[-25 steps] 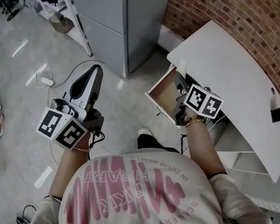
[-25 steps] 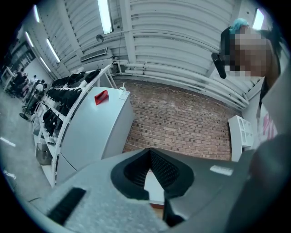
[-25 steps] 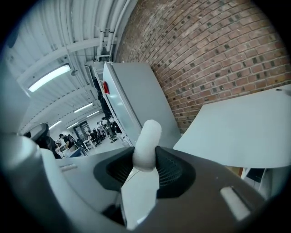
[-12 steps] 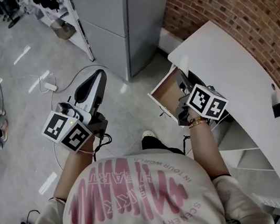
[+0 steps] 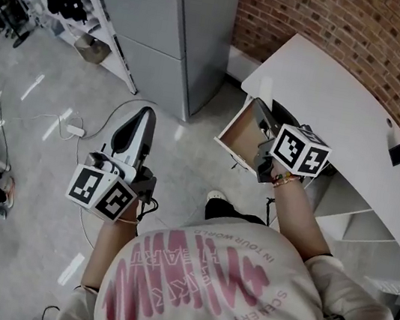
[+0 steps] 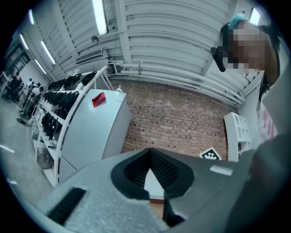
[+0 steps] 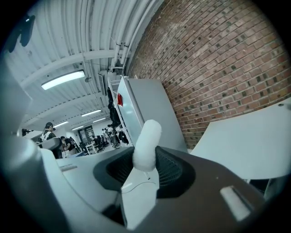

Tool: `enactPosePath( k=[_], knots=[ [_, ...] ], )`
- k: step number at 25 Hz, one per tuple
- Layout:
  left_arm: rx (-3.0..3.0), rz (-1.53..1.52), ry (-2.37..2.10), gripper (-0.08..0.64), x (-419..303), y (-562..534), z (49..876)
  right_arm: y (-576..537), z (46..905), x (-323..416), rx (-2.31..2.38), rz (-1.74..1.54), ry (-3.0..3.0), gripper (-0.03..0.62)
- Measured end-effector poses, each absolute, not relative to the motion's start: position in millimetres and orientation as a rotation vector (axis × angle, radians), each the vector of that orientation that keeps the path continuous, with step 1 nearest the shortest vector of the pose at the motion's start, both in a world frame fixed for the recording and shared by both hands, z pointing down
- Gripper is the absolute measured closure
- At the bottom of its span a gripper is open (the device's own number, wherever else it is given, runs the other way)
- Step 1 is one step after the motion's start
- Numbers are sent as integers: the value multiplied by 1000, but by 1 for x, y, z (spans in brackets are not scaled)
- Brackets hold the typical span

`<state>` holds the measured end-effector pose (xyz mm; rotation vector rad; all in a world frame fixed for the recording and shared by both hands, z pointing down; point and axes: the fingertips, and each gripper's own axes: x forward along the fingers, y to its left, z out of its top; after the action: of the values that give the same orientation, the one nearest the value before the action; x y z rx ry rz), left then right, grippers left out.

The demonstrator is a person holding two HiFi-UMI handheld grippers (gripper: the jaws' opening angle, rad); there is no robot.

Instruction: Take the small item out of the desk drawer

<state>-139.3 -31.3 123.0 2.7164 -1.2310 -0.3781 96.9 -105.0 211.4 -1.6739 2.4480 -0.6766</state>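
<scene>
My right gripper (image 7: pixel 146 158) is shut on a small white cylindrical item (image 7: pixel 147 135), which stands up between the ribbed pads. In the head view this gripper's marker cube (image 5: pixel 301 151) hangs over the front of the open wooden drawer (image 5: pixel 238 128) of the white desk (image 5: pixel 345 111); the item itself is hidden there. My left gripper (image 5: pixel 145 116) is held out over the floor, far left of the desk, its jaws closed tip to tip with nothing between them (image 6: pixel 149 155).
A tall grey cabinet (image 5: pixel 185 24) stands against the brick wall (image 5: pixel 373 32) left of the desk. Cables and a plug (image 5: pixel 76 131) lie on the floor. A shelving rack (image 5: pixel 89 8) is at far left, white shelves (image 5: pixel 350 215) under the desk.
The right gripper's cube has shifted slightly right and down over the drawer front. The left gripper has drifted a little right and lower. Both grips look unchanged.
</scene>
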Motion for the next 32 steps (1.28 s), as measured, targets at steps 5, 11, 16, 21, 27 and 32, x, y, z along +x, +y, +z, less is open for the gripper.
enactPosePath(
  k=[5,11,16,21,27,32],
  knots=[
    [2716,-366,-1231,558,-145,-25,126,-97,195,85,-1669,-590,2484,439],
    [2701,-346,-1238,558,-149,-18,131,-85,198,73,-1676,-564,2537,439],
    [2676,-349,-1238,558,-153,-12,135,-79,193,63,-1642,-576,2552,439],
    [2663,-339,-1237,558,-153,-7,139,-69,181,51,-1579,-578,2557,439],
    [2666,-329,-1219,558,-136,-5,142,-59,167,55,-1520,-559,2553,439],
    [2696,-338,-1219,558,-120,-4,137,-57,161,64,-1487,-555,2533,437]
  ],
)
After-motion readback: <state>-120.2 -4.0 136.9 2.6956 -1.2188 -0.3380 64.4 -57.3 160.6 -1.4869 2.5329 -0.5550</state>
